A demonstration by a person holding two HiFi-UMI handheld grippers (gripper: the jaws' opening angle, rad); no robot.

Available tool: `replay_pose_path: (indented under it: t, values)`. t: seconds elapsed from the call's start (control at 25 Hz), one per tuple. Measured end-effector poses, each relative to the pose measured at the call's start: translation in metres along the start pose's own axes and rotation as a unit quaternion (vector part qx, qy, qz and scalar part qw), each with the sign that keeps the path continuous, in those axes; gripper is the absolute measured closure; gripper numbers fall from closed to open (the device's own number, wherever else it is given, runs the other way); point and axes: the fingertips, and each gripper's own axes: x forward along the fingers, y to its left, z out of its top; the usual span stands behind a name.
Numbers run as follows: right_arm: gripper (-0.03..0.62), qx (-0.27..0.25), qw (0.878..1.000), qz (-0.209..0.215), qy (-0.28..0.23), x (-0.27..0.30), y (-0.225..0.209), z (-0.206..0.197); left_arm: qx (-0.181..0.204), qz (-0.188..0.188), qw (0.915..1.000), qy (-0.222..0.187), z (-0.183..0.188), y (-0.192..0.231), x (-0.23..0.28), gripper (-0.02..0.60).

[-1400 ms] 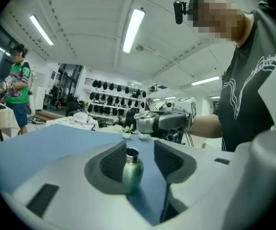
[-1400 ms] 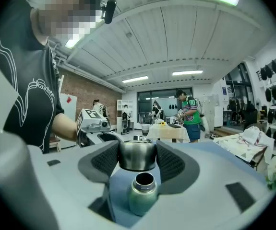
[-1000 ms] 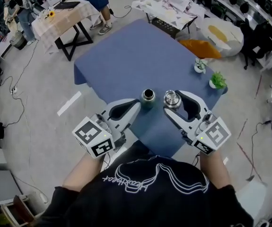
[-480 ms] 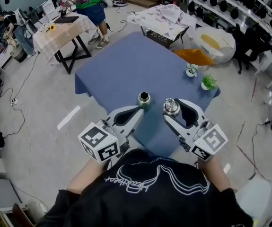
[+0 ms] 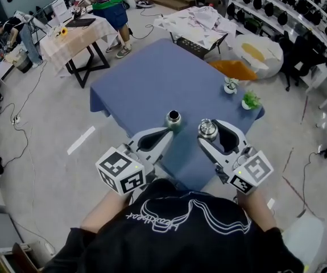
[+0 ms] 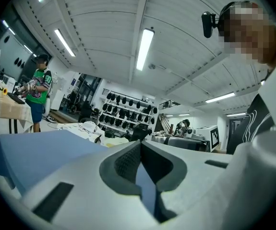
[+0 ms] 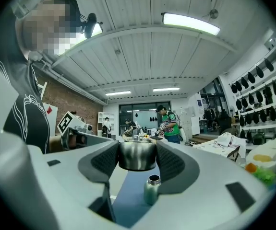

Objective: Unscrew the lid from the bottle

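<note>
The lid (image 7: pixel 137 156), already off the bottle (image 5: pixel 173 119) on the table (image 5: pixel 152 78), is pinched by the fingers of the right gripper (image 5: pixel 207 134), the left gripper (image 5: pixel 164 135) is closed and empty, and setting the lid down seems next.

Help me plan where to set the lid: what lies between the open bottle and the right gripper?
Nothing. In the head view only bare blue tablecloth separates the bottle from the right gripper, which is shut on the lid.
</note>
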Motion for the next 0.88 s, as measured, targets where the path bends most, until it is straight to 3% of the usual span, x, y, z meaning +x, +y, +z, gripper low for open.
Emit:
replay_pose_path:
  t: [0.88]
  values:
    - [0.345, 0.014, 1.0, 0.019, 0.012, 0.01, -0.001, -0.018, 0.0, 0.02, 0.9997, 0.017, -0.016, 0.01, 0.002, 0.577]
